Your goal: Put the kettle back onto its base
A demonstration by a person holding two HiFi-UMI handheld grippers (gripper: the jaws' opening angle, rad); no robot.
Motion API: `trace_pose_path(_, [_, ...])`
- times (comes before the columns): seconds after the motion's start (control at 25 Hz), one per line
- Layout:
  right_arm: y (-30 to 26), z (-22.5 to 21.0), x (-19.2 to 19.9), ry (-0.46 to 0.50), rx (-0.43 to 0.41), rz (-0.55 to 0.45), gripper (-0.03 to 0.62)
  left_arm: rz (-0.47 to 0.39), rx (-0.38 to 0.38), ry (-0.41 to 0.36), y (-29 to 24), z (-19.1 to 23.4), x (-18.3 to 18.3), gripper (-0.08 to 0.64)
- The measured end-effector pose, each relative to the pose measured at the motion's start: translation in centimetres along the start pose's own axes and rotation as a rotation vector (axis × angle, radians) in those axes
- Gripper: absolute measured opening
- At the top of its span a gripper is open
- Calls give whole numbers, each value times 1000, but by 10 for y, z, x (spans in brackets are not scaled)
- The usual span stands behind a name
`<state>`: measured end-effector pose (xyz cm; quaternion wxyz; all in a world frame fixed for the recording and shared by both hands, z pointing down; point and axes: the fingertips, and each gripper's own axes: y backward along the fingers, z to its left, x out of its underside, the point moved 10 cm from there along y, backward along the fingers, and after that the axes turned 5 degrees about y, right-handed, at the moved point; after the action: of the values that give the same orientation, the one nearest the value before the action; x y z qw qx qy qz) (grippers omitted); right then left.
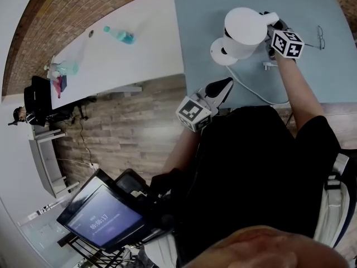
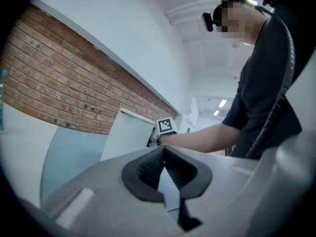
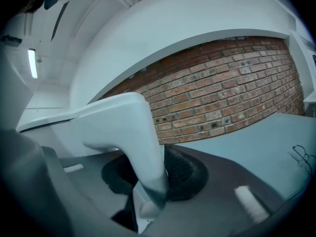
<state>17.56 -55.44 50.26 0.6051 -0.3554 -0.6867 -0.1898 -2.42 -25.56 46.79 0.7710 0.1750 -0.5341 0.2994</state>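
Observation:
The white kettle [image 1: 244, 31] hangs over the grey-blue table [image 1: 334, 77], overlapping the right side of its round white base [image 1: 218, 53]. My right gripper [image 1: 271, 29] is shut on the kettle's handle [image 3: 140, 147], which runs down between the black pads [image 3: 185, 174]. My left gripper [image 1: 226, 84] sits near the table's front edge, short of the base, shut with nothing in it. In the left gripper view the closed left gripper [image 2: 164, 154] points level toward the kettle body [image 2: 129, 135]. Whether the kettle touches the base is hidden.
A white power cord [image 1: 251, 91] curls from the base toward the table's front edge. Glasses [image 1: 321, 37] lie at the far right, and a small white piece [image 1: 269, 66] sits beside my forearm. A teal bottle [image 1: 120, 35] lies on the white table to the left.

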Motion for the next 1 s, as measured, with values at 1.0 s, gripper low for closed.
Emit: trace_pose_path(1.0, [-47,51,35,20,-157,82,120,-71,-137,30,32,2,12,3])
